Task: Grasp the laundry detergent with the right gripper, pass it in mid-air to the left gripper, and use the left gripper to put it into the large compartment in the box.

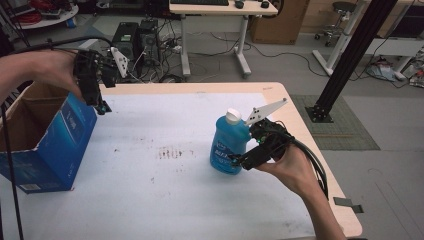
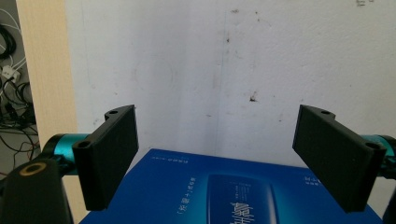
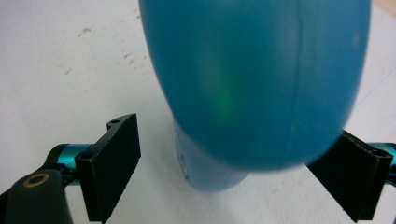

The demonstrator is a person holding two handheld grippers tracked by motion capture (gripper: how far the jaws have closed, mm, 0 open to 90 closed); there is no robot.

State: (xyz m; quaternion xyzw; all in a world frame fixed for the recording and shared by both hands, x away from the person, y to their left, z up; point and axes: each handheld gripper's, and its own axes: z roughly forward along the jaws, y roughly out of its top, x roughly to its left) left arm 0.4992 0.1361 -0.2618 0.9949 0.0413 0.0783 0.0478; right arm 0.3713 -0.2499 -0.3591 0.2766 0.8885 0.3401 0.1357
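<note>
Blue bottle (image 1: 229, 147) with white cap (image 1: 233, 116) stands upright on the counter (image 1: 165, 200), right of centre, at about 3 o'clock from the faint brown stains (image 1: 170, 152) on the white surface. Right gripper (image 1: 239, 160) sits at the bottle's 4 o'clock side, low against its base, held in the person's right hand (image 1: 290, 167).

In the right gripper view the bottle (image 3: 257, 84) looms large and blurred between the fingers (image 3: 114, 163). Fingers apart; the far one (image 3: 355, 179) is partly tucked behind the bottle's bulge, and whether either touches it I cannot tell.

Left gripper (image 1: 102, 106) hangs at 10 o'clock of the bottle, well apart from it, pointing down over the near top edge of an open blue cardboard box (image 1: 55, 145). Left hand (image 1: 47, 70) grips it from above.

In the left gripper view, fingers (image 2: 109, 154) spread wide, holding nothing, with the box's printed blue face (image 2: 233, 191) below them and the white counter (image 2: 210, 70) beyond.
</note>
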